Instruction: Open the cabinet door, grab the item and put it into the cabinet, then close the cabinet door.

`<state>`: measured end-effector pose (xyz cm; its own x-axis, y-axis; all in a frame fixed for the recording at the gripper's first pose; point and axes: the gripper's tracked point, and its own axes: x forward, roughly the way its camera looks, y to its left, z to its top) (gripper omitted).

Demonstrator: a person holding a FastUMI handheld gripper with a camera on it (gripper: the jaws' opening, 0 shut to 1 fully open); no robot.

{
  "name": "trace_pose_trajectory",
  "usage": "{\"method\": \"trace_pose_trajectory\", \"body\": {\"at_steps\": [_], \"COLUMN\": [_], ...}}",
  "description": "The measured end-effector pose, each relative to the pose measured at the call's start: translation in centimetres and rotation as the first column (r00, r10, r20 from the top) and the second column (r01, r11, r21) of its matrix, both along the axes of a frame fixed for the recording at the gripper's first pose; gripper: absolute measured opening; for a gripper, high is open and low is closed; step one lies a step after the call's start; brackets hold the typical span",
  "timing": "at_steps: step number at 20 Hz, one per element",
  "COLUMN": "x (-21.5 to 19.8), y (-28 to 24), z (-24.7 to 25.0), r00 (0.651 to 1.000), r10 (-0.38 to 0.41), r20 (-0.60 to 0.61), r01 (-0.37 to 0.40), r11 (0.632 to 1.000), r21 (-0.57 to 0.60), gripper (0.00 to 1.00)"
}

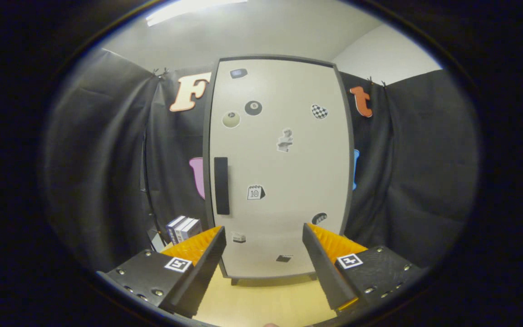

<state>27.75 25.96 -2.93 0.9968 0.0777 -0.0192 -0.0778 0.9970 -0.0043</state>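
While the cabinet door (279, 168) sits flush and shut, its handle (221, 185) beyond the left finger, the tool (263, 247) faces it spread and empty, boxes (183, 228) standing beside the cabinet.

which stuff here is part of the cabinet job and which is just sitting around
For the job:
cabinet door, closed
door handle, dark, near its left edge
boxes left of the cabinet, perhaps the item
gripper, fingers apart, holding nothing

Just there:
stickers on the door
wooden tabletop
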Motion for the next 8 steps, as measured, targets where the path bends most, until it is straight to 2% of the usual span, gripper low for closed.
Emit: {"method": "trace_pose_trajectory", "body": {"at_steps": [4, 8], "x": [-4.4, -6.3], "y": [-1.6, -2.6], "z": [0.1, 0.3], "r00": [1.0, 0.998], "r10": [-0.029, -0.057], "r20": [-0.004, 0.0], "r01": [0.029, 0.057], "r11": [1.0, 0.998], "r21": [0.009, 0.017], "gripper": [1.0, 1.0]}}
